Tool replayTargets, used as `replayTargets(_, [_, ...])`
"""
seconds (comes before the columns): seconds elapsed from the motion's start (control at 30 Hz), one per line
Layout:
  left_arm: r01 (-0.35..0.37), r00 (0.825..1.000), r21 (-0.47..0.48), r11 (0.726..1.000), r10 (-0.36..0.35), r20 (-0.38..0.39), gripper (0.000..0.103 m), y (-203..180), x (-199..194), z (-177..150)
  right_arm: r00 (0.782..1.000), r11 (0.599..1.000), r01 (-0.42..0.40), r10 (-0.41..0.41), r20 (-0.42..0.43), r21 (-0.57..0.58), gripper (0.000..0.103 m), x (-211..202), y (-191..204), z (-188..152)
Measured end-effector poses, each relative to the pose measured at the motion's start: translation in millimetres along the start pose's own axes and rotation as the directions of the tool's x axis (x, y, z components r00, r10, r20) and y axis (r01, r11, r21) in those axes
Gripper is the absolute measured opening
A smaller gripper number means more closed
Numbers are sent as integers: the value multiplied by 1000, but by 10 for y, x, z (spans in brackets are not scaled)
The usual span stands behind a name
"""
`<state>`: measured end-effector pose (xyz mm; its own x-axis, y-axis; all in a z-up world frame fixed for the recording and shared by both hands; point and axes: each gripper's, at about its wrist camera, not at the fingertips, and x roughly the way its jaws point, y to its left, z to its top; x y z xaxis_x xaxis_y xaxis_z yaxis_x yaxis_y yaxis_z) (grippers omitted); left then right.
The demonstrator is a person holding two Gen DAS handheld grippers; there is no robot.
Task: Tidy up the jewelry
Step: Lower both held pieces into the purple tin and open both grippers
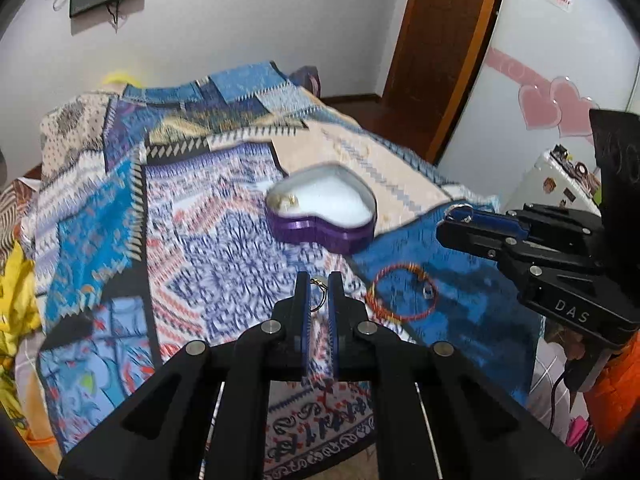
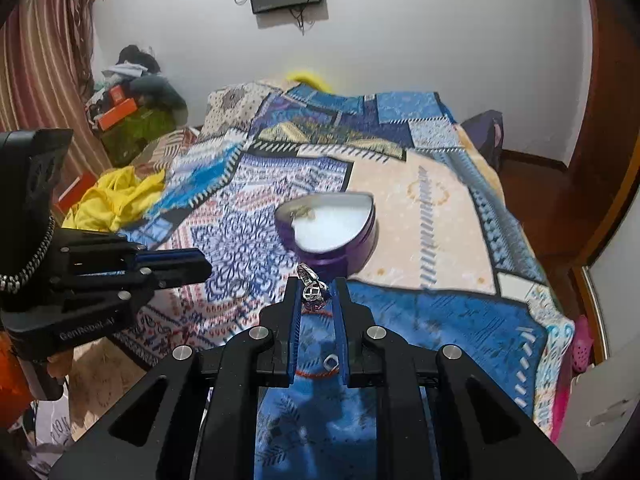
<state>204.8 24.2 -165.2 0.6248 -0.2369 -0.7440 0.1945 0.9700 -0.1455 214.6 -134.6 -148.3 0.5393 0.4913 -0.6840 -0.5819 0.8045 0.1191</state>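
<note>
A purple heart-shaped jewelry box (image 1: 320, 210) with a white lining lies open on the patterned bedspread; a small gold piece (image 1: 289, 200) lies in its left lobe. The box also shows in the right wrist view (image 2: 332, 222). My left gripper (image 1: 319, 284) is shut on a thin gold hoop earring (image 1: 318, 294), short of the box. My right gripper (image 2: 317, 286) is shut on a silver ring (image 2: 311, 286), just in front of the box; it shows in the left wrist view (image 1: 456, 216). A red-orange bracelet (image 1: 402, 292) lies on the blue patch, under the right gripper.
The patchwork bedspread (image 1: 192, 208) covers the bed. Yellow cloth (image 2: 116, 196) lies at the bed's left edge. A wooden door (image 1: 440, 40) and a small white fridge (image 1: 560, 184) stand to the right. Clutter is piled by the curtain (image 2: 132, 100).
</note>
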Motion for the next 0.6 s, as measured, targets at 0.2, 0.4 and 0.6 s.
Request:
replayTargets(0.2, [-4,998,2,1000,4,64,7,7,-90,251,999,1000,7,-8,50,14,14,-74,-72,141])
replayTargets(0.4, [1,994,8,1000,-2,109,7,-10,-98,450,995,1000,11,-14,97,24,14,-109,-147,300])
replayTargets(0.6, [8,992,8,1000,-9,126,7,-2,-38,600,993,1000,4,-8,114,27,14,-72,-187,382])
